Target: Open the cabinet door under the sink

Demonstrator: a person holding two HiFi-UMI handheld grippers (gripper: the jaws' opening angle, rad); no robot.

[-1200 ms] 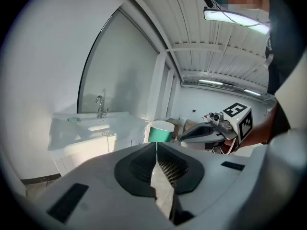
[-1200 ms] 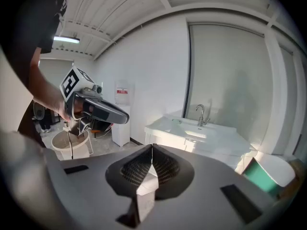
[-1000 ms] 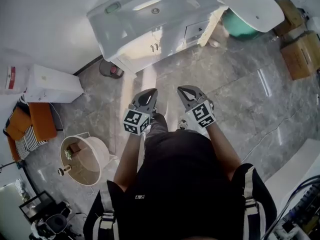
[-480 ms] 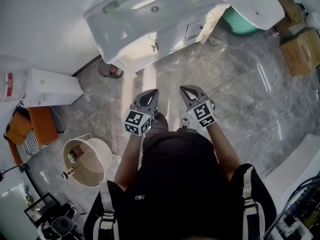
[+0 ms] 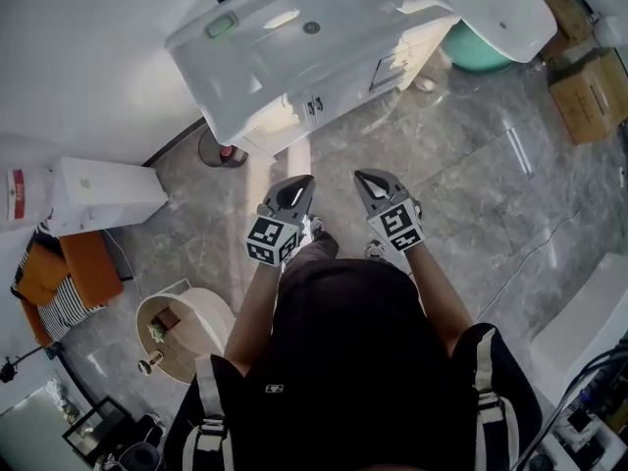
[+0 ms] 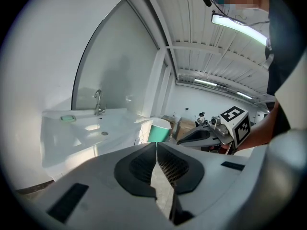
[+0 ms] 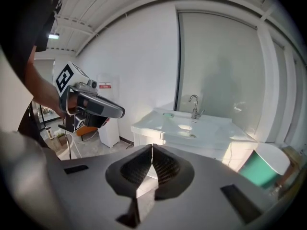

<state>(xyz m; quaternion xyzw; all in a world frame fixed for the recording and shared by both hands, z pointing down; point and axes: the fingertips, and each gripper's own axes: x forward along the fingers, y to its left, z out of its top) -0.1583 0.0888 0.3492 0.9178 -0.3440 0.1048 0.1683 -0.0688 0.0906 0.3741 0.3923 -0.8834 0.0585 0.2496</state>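
Observation:
The white sink vanity (image 5: 294,37) stands ahead at the top of the head view. Its two cabinet doors (image 5: 294,114) are closed, with small handles at the middle seam. My left gripper (image 5: 297,190) and right gripper (image 5: 367,184) are held side by side over the floor, well short of the vanity, both shut and empty. In the left gripper view the jaws (image 6: 157,145) meet tip to tip, with the basin (image 6: 91,126) beyond. The right gripper view shows its shut jaws (image 7: 152,148), the vanity (image 7: 187,128) ahead, and the left gripper (image 7: 93,107) beside it.
A green bin (image 5: 479,49) and a white oval tub (image 5: 500,8) stand to the right of the vanity, with cardboard boxes (image 5: 589,91) farther right. A white box (image 5: 98,192) and a round basket (image 5: 186,330) are at the left. Grey marble floor (image 5: 442,194) lies between me and the vanity.
The vanity has shifted a little lower and to the right in the head view. Both grippers stay shut, side by side.

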